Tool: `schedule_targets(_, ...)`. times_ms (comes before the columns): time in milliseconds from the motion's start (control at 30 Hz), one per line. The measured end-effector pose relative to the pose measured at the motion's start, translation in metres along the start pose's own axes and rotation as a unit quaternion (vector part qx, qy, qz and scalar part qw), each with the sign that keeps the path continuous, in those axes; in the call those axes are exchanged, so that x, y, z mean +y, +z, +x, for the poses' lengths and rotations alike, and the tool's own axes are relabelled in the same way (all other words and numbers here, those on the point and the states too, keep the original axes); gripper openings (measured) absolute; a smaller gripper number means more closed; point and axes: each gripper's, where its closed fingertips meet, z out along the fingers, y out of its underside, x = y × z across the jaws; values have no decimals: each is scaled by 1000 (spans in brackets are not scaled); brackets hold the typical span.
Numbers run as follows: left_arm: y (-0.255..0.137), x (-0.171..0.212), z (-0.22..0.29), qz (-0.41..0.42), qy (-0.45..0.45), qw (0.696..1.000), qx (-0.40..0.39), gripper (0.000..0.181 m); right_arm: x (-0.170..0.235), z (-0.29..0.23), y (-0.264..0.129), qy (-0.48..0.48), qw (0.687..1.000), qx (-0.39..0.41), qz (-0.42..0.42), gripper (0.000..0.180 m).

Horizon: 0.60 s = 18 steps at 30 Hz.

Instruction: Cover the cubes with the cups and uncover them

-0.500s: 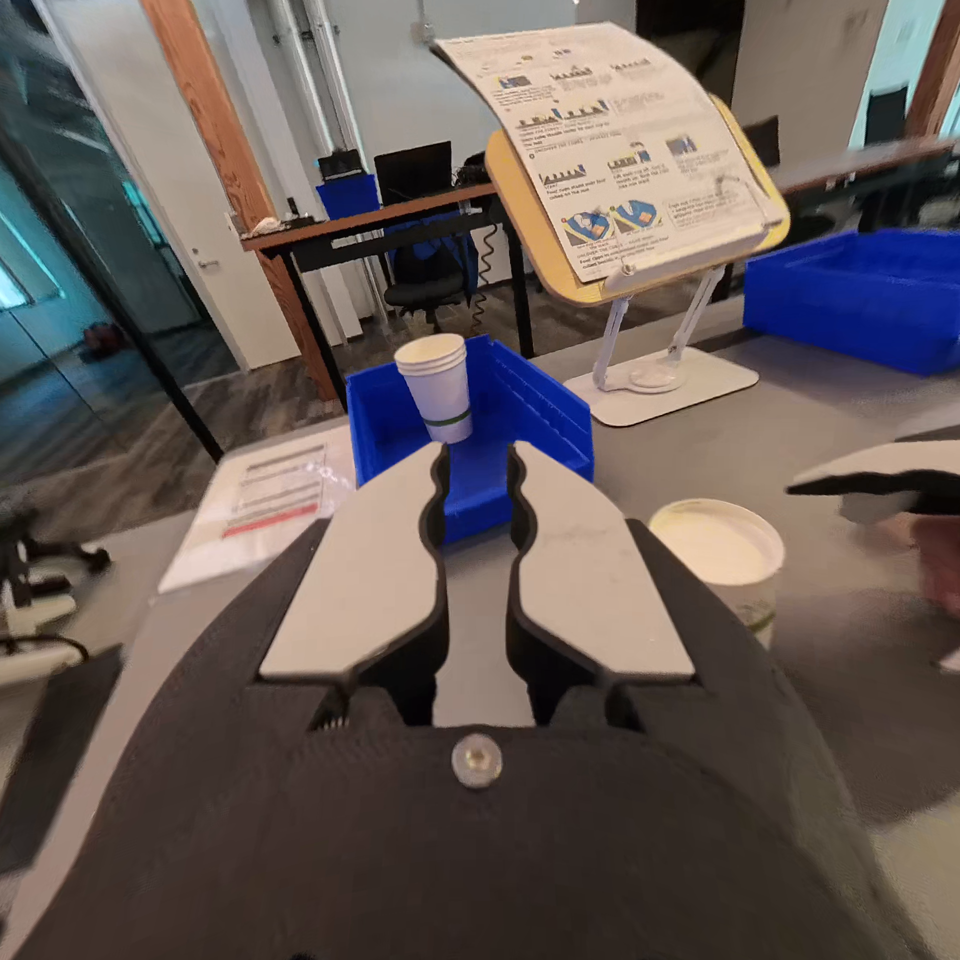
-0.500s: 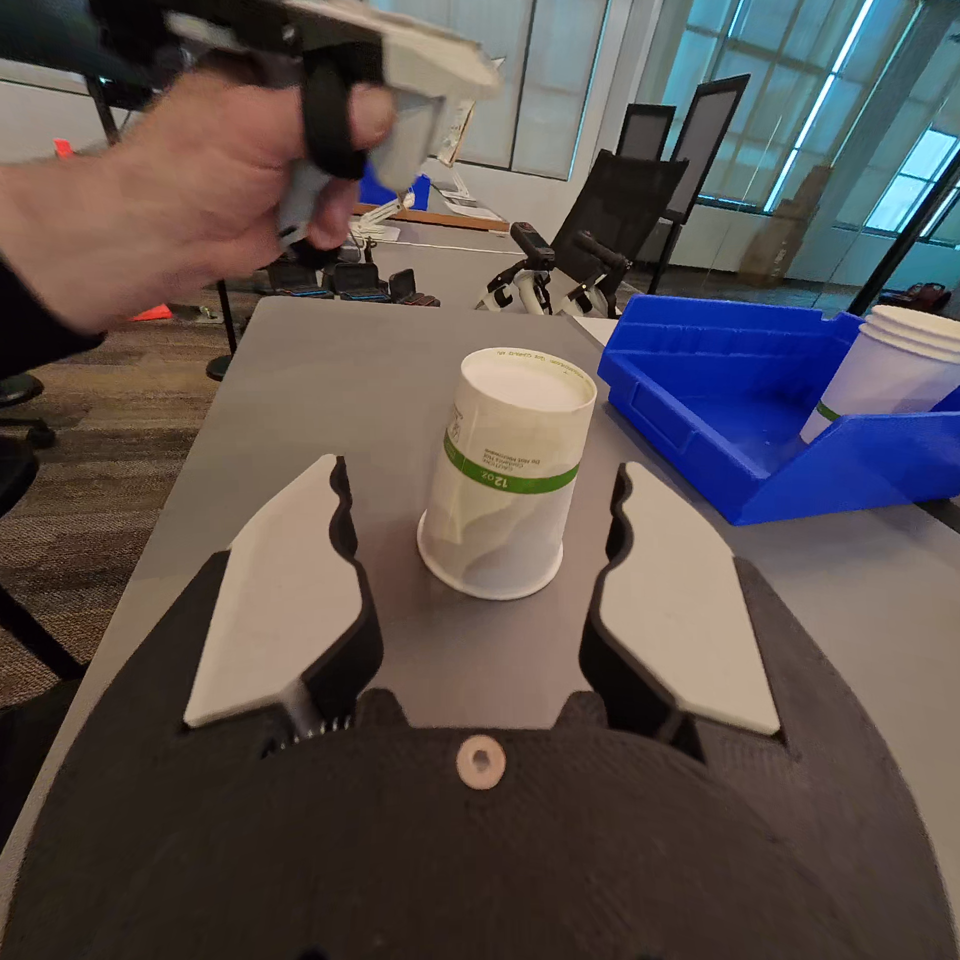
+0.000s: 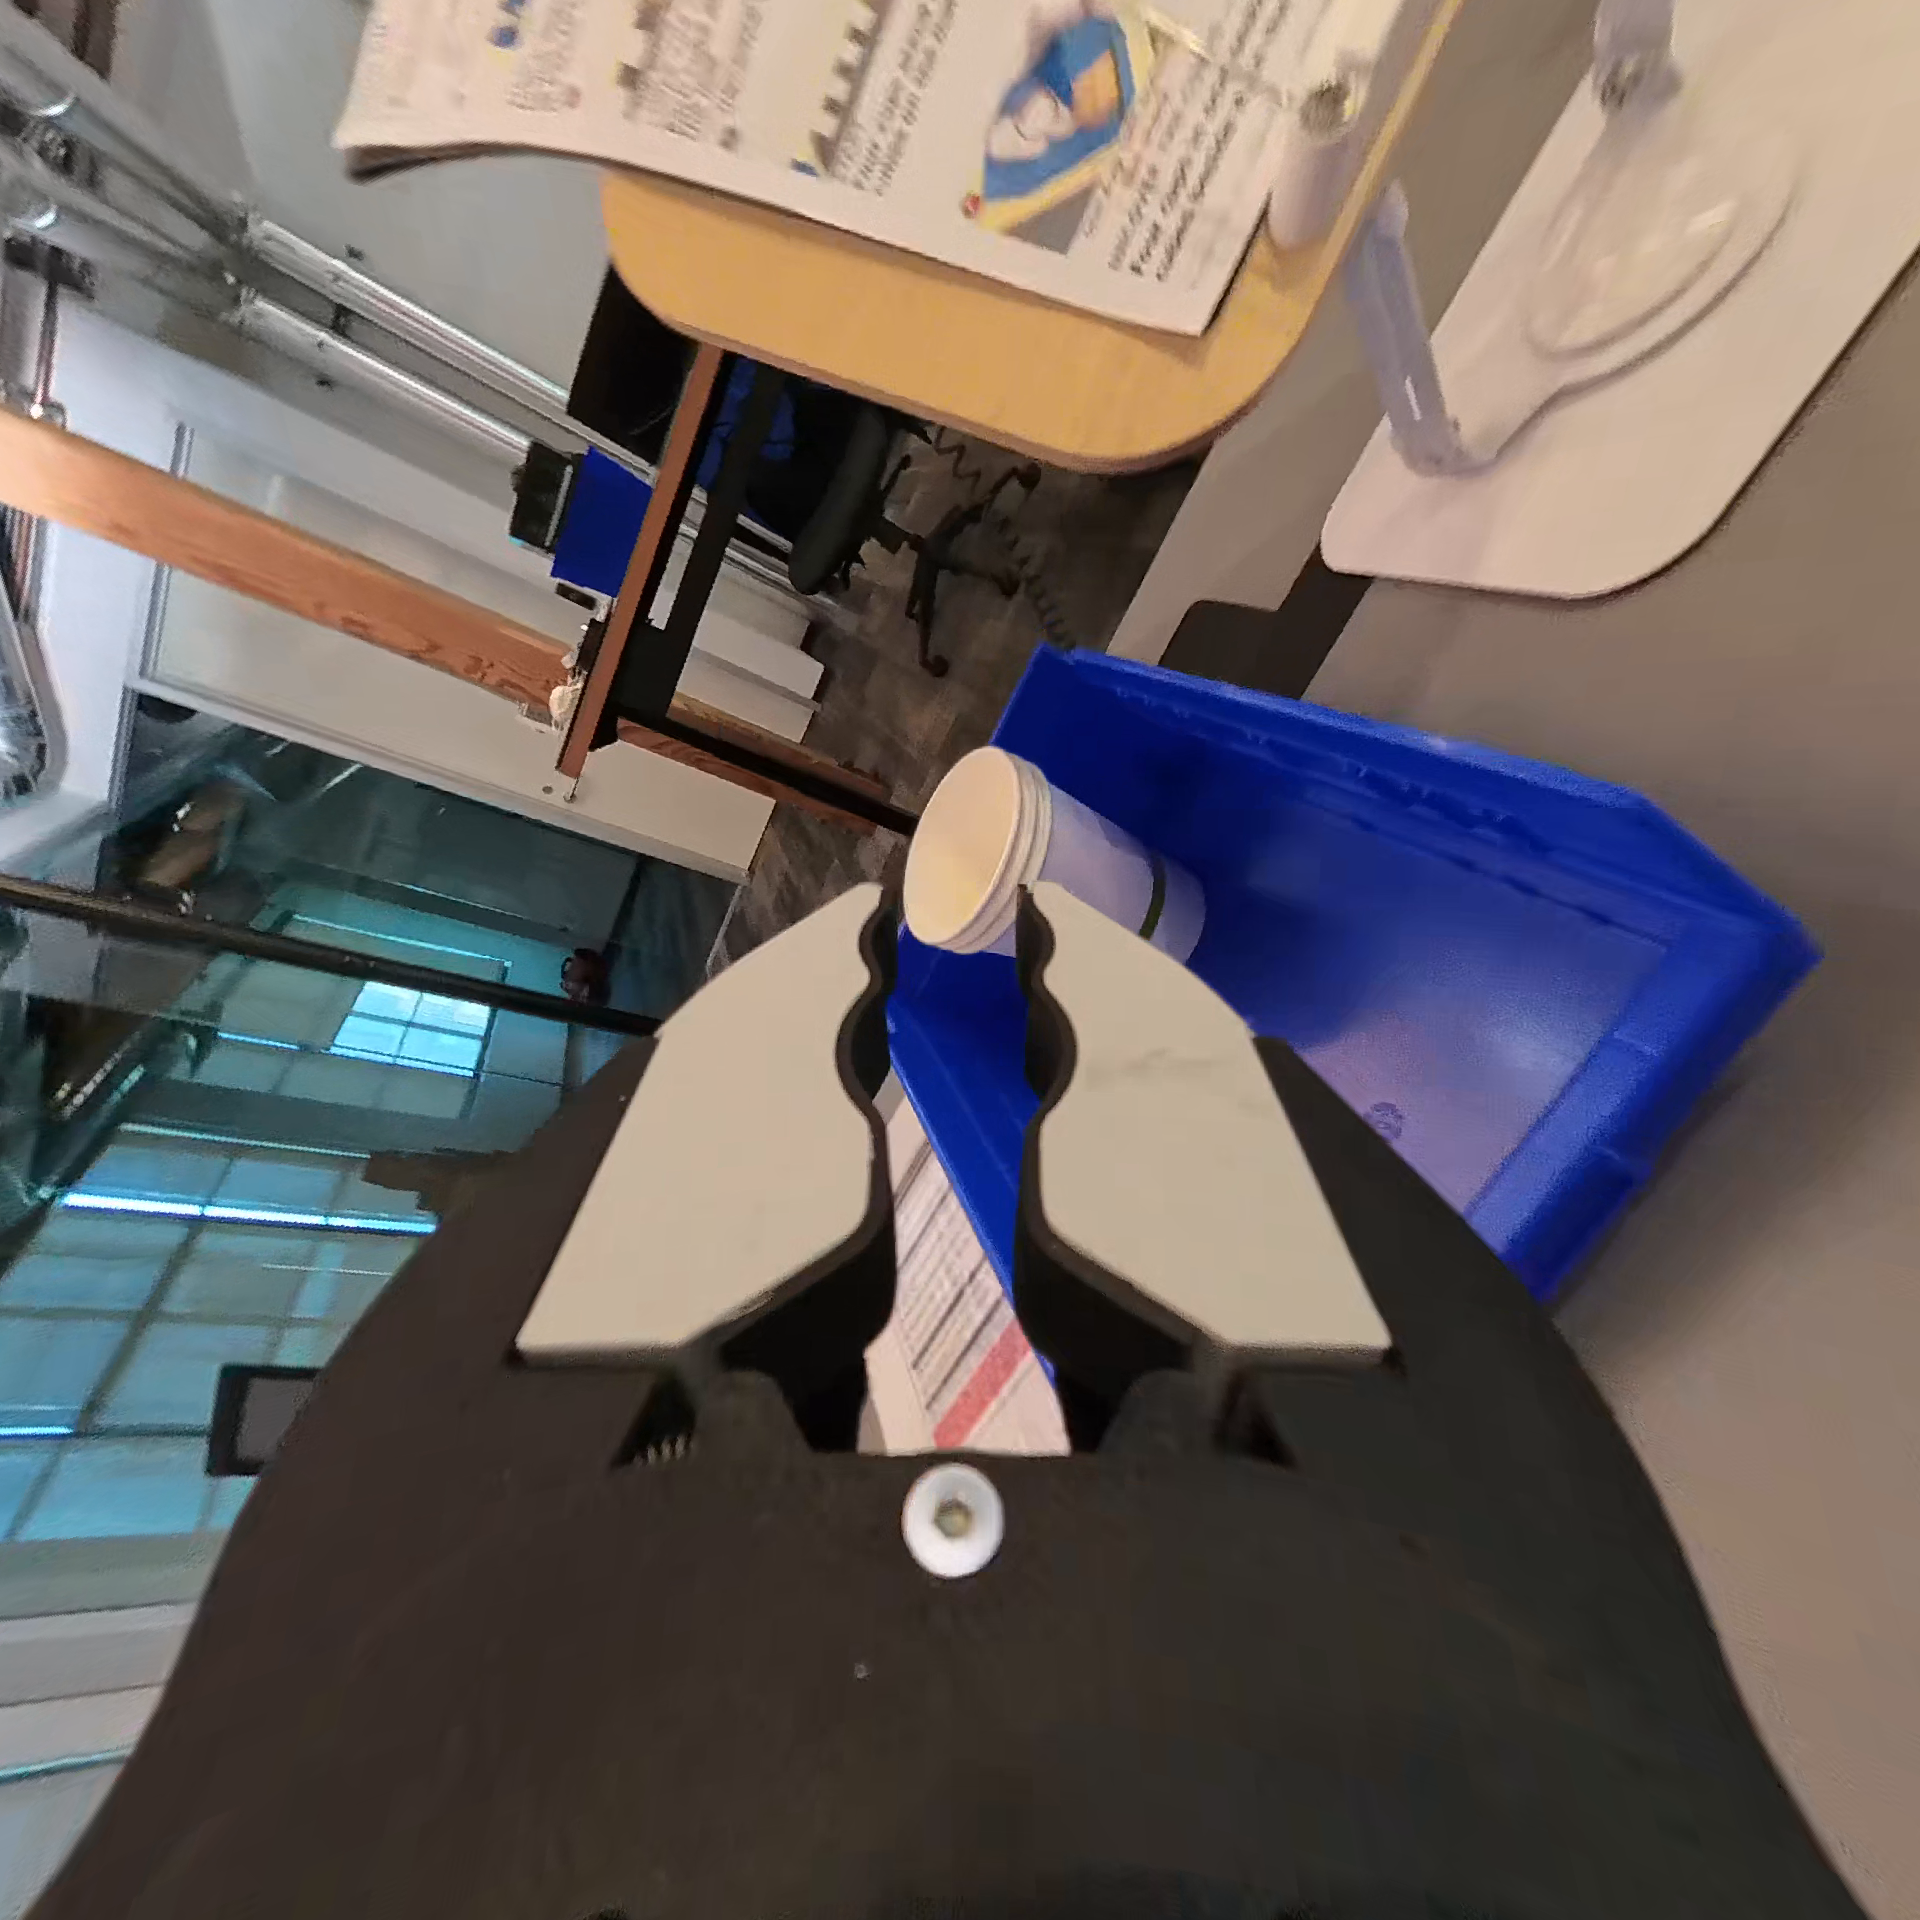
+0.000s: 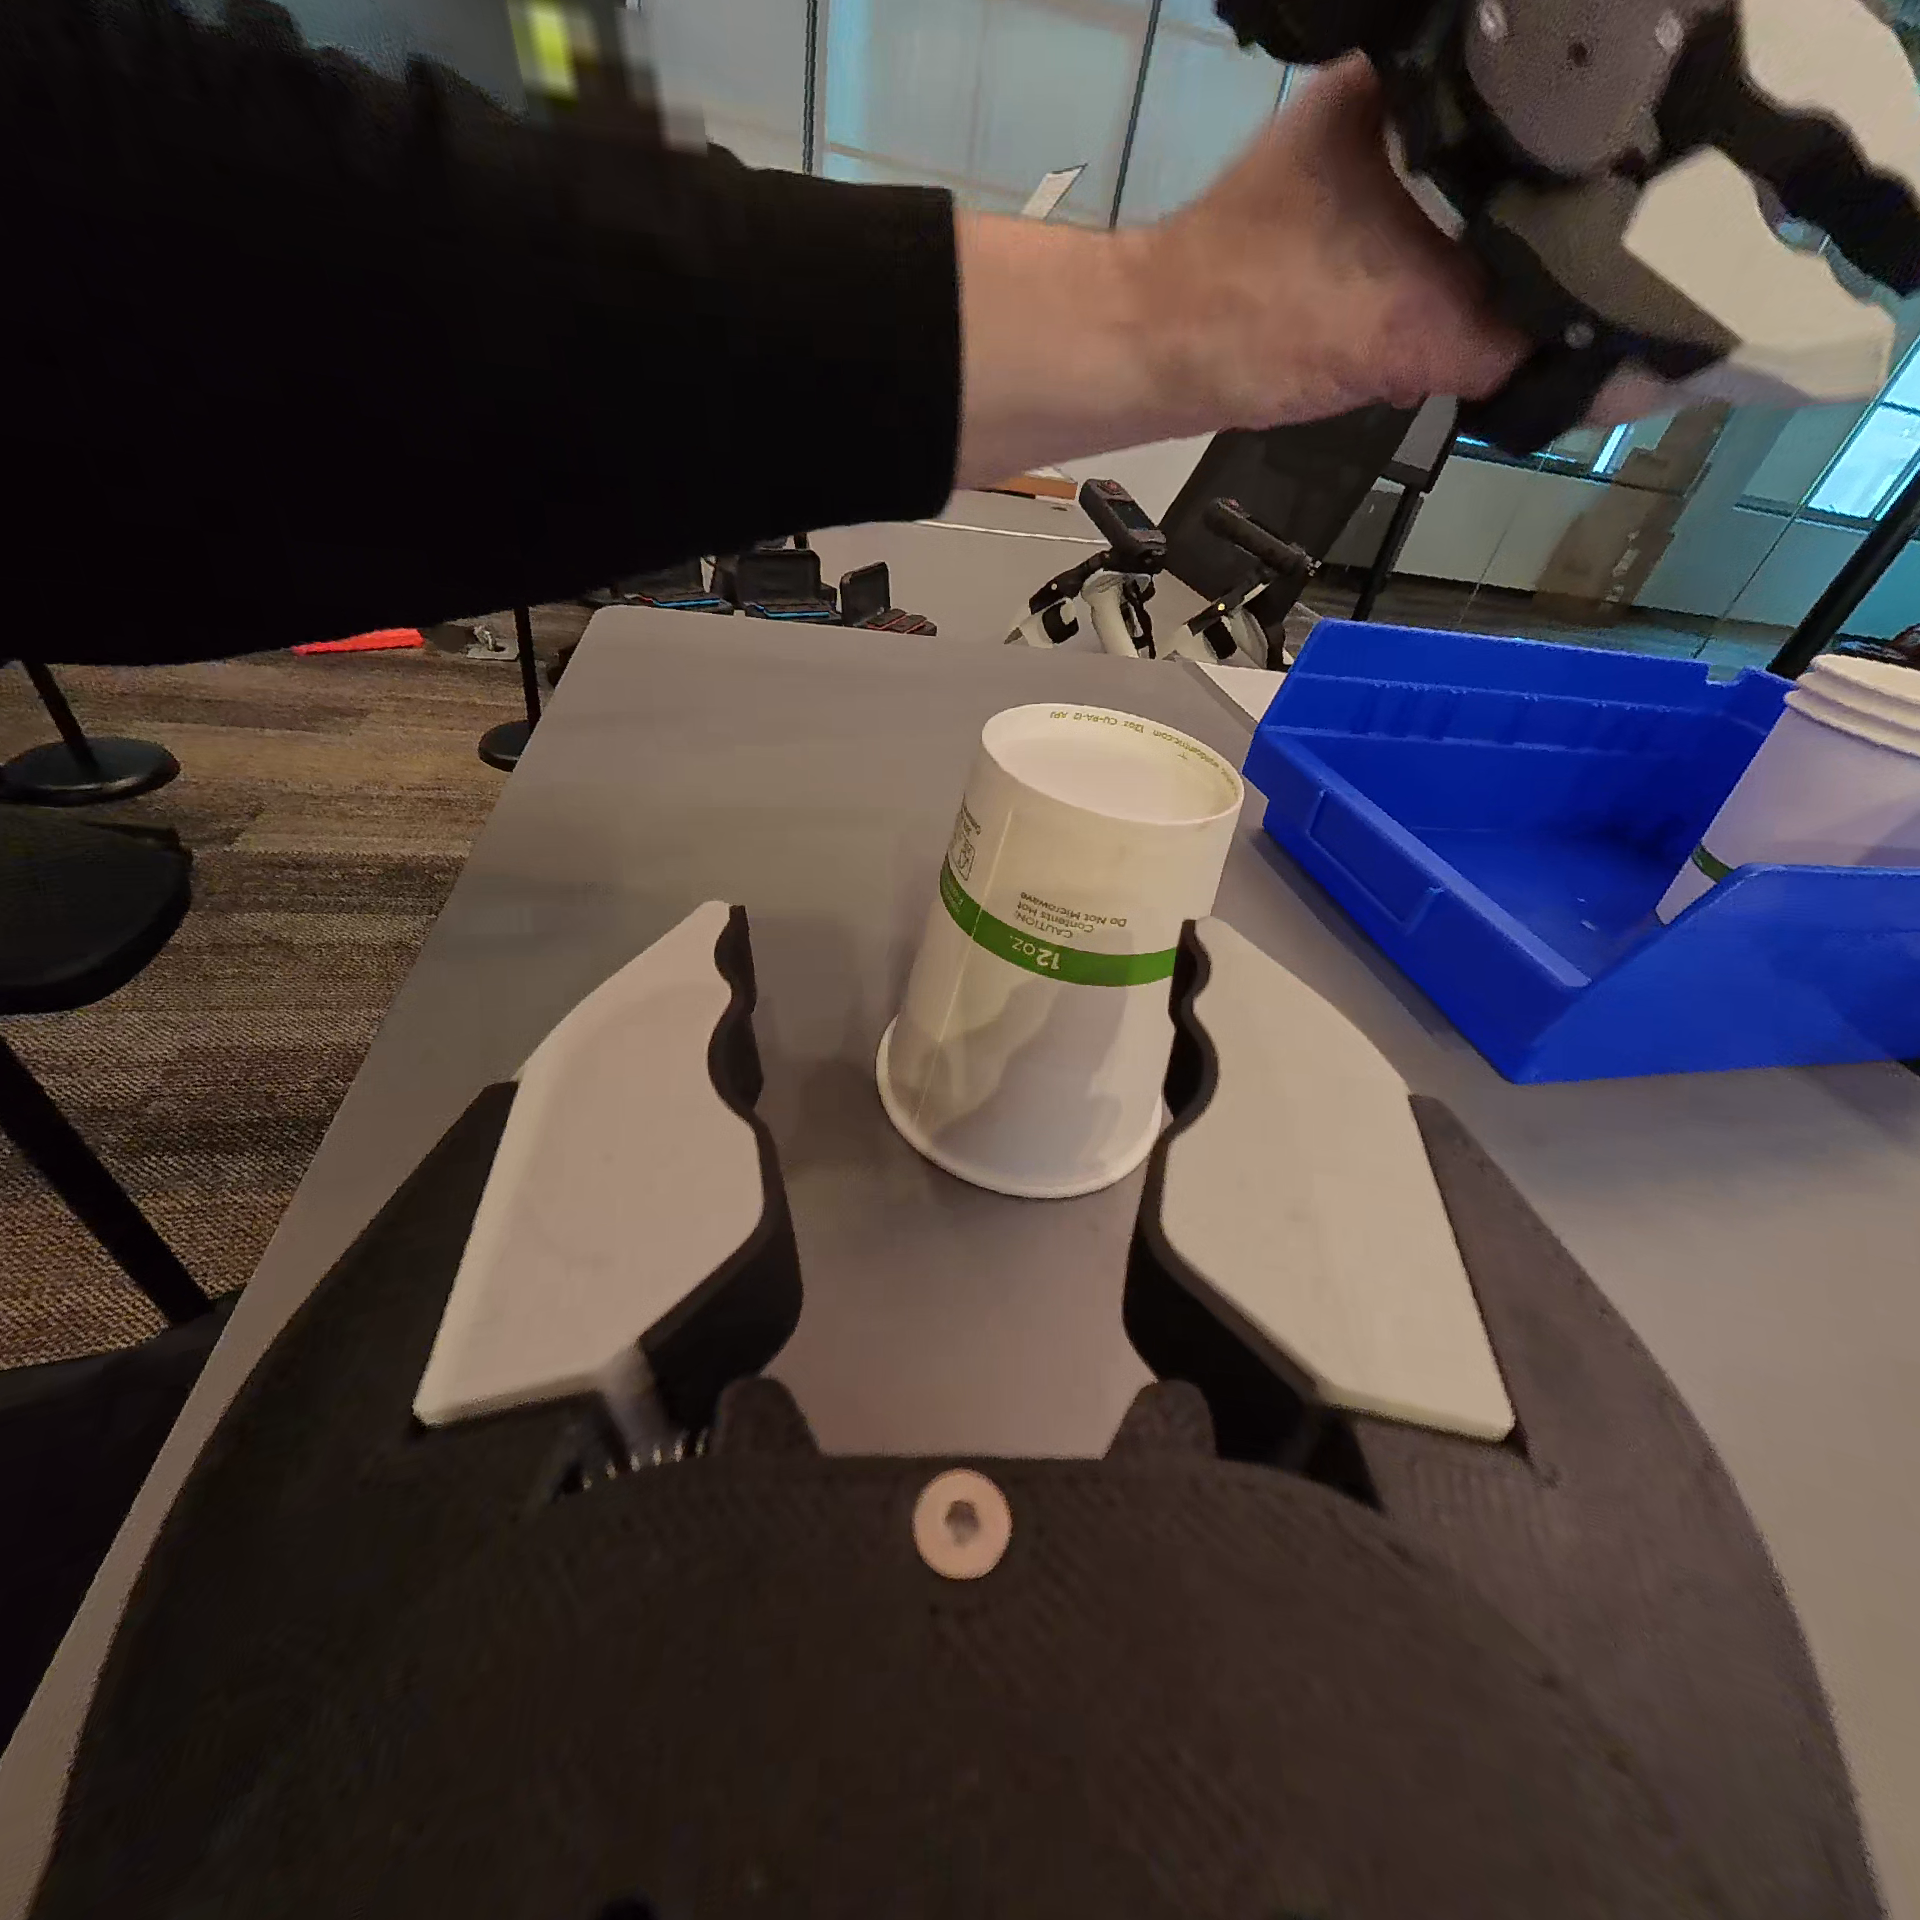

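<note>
An upside-down white paper cup with a green band [image 4: 1049, 997] stands on the grey table [image 4: 727, 748]. My right gripper [image 4: 961, 925] is open, with the cup between its fingertips and closest to the right finger. No cube shows. A stack of white cups [image 3: 1101, 883] leans in the blue bin [image 3: 1455, 987]; it also shows in the right wrist view [image 4: 1829, 790]. My left gripper [image 3: 956, 914] is rolled on its side, empty, with its jaws a narrow gap apart, and points at the rim of the stack. The right wrist view shows it held high [image 4: 1662, 208] above the bin.
The blue bin [image 4: 1507, 862] sits right of the upturned cup. A person's black-sleeved arm [image 4: 468, 364] crosses above the table. A white document stand [image 3: 1558, 416] with a wooden board is behind the bin. A printed sheet [image 3: 966, 1330] lies beside the bin.
My left gripper has risen, rolled sideways and moved toward the cup stack in the bin. My right gripper has moved forward, and the upturned cup now sits between its fingertips.
</note>
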Motion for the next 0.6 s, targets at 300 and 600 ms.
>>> schedule_targets(300, 89, 38, 8, -57, 90, 994, 21, 18, -5, 4, -5, 42, 999, -13, 20, 72)
schedule_targets(600, 129, 59, 3, -74, 113, 990, 36, 14, -6, 4, -6, 55, 998, -21, 24, 70)
